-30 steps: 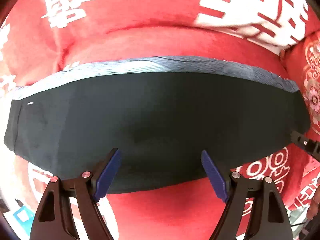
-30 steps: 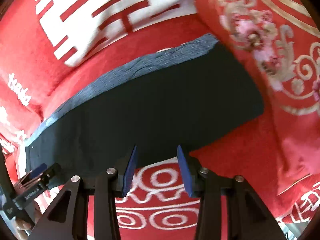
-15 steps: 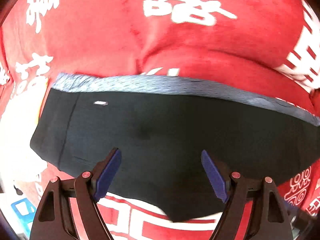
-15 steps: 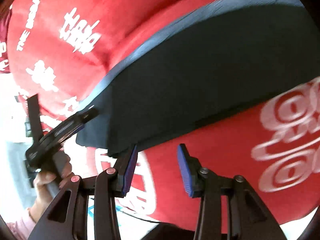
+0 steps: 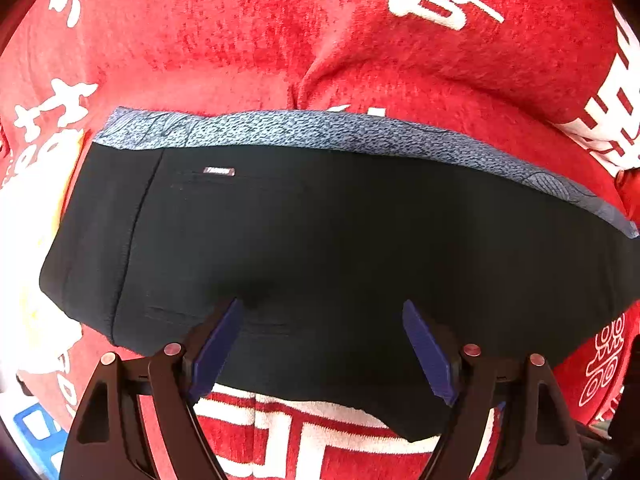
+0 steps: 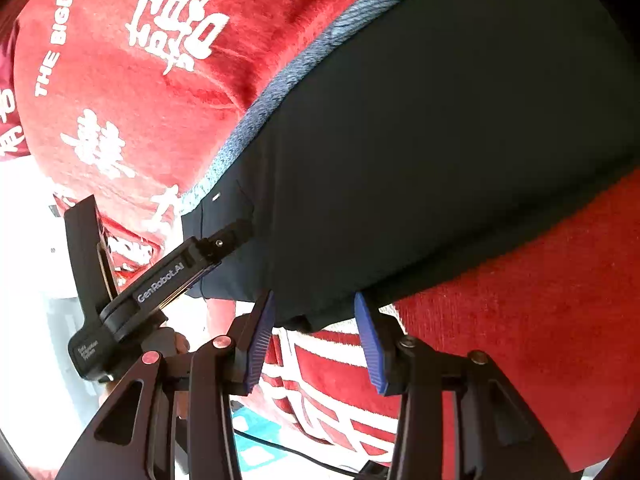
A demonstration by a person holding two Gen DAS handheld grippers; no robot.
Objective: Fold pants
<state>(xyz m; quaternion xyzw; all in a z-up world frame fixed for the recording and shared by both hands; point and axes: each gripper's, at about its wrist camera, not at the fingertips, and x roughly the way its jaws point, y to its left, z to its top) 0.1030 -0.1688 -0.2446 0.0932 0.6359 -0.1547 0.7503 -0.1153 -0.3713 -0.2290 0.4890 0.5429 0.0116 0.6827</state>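
Black pants [image 5: 340,248] lie flat and lengthwise on a red blanket [image 5: 240,40]. A blue-grey patterned strip [image 5: 320,130] runs along their far edge, and a small silver label [image 5: 219,171] sits near their left end. My left gripper [image 5: 320,312] hovers open over the pants' near edge, with nothing between its fingers. In the right wrist view the pants [image 6: 420,152] stretch away to the upper right. My right gripper [image 6: 314,304] is open, and the pants' near corner [image 6: 308,320] lies between its blue pads [image 6: 260,336]. The left gripper [image 6: 160,216] reaches over the pants' left end.
The blanket [image 6: 120,92] carries white characters and hangs over an edge near me. Below that edge are a blue and white object [image 5: 32,428], a teal patch [image 6: 256,452] and a dark cable [image 6: 304,460]. A hand [image 6: 178,344] holds the left gripper's handle.
Both grippers moved left along the pants to the end with the label. The right one tilted down over the near corner, and the left gripper came into its view. Neither gripper's jaws moved.
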